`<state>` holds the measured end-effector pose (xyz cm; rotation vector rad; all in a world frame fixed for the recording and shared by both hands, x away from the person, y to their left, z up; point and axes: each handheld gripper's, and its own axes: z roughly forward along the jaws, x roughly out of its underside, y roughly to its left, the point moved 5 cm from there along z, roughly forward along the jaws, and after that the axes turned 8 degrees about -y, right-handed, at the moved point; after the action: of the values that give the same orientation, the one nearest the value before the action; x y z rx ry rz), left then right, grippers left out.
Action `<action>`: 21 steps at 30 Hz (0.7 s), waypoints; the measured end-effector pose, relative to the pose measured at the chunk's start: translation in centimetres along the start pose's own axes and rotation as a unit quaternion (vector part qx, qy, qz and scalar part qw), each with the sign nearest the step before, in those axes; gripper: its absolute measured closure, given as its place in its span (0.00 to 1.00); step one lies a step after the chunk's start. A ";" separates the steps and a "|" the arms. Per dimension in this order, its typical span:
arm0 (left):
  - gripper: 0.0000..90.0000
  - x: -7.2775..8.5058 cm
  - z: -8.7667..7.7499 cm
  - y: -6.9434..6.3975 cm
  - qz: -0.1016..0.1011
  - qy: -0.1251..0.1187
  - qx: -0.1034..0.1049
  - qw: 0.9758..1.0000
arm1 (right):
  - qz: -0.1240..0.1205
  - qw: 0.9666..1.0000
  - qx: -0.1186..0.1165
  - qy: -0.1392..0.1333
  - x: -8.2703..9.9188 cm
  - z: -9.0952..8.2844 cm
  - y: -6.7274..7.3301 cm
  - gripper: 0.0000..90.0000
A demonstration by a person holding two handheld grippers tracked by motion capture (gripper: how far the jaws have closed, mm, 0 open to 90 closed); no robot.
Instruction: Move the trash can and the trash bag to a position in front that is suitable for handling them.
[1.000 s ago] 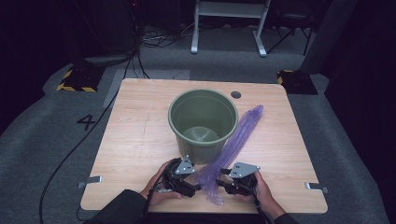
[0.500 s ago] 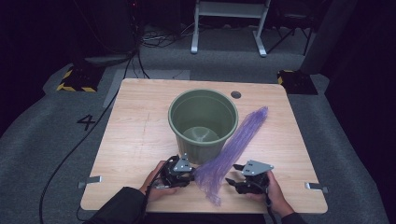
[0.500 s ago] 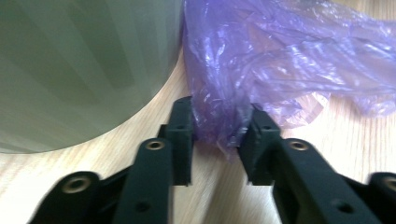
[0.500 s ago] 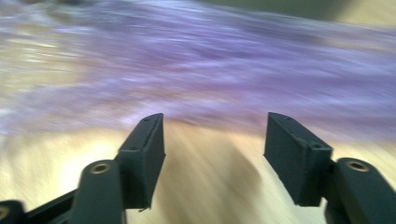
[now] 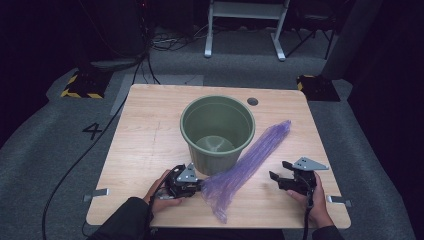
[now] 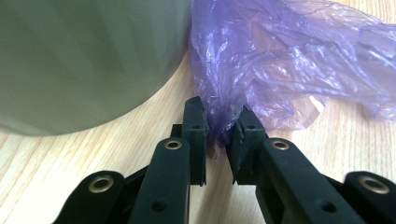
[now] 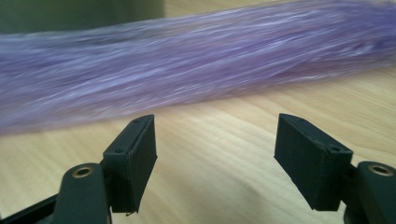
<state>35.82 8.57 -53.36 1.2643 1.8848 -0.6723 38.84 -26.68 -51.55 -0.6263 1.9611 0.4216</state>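
Looking at the purple plastic bag (image 5: 245,165), we reckon it's about as light and floppy as things get: thin crinkly film, no stiffness, slippery, and easy to tear if yanked. It lies stretched slantwise across the table, its near end bunched up just in front of the green bucket (image 5: 217,131) and its far end trailing off to the right of it. The left gripper (image 5: 196,185) has just been closing and now pinches a gathered fold at that near end (the left gripper view shows film squeezed between the pads). The right gripper (image 5: 278,175) has just been opening; its jaws stand wide with nothing between them, a bit apart from the bag. We'd grab the rim edge of the opening, not the middle, so the mouth can be spread. The wooden table (image 5: 145,145) is smooth and pale, so the film will slide. Around it there's grey carpet, cables and dark surroundings.
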 end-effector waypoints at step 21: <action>0.83 1.6 -2.4 0.7 -0.001 0.010 -0.007 1.000 | 0.050 0.992 0.107 -0.046 -4.7 2.8 -3.0 0.33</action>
<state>35.37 11.50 -53.25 1.2637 1.9038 -0.6486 44.37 -26.40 -48.64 -0.3673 1.9233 0.2908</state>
